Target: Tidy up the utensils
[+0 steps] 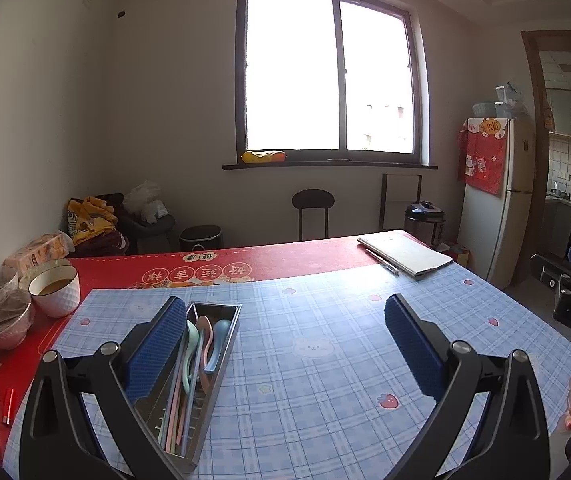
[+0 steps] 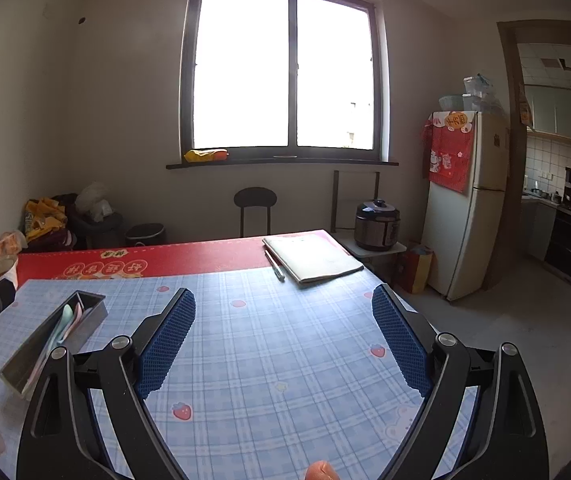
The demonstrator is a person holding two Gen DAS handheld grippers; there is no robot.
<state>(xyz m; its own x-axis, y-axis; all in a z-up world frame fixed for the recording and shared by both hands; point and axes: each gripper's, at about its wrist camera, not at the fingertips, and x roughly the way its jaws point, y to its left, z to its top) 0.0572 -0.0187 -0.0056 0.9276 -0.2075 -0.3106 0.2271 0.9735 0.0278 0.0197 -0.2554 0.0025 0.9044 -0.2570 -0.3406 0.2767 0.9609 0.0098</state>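
A grey metal utensil tray lies on the blue checked mat, holding pastel spoons and chopsticks in green, pink and blue. My left gripper is open and empty, its left finger over the tray's left wall. In the right wrist view the tray lies to the left, apart from my right gripper, which is open and empty above the mat.
Bowls and a tissue pack stand at the table's left edge. A notebook and pen lie at the far right corner. A lighter lies on the red cloth. The table's right edge drops to the floor.
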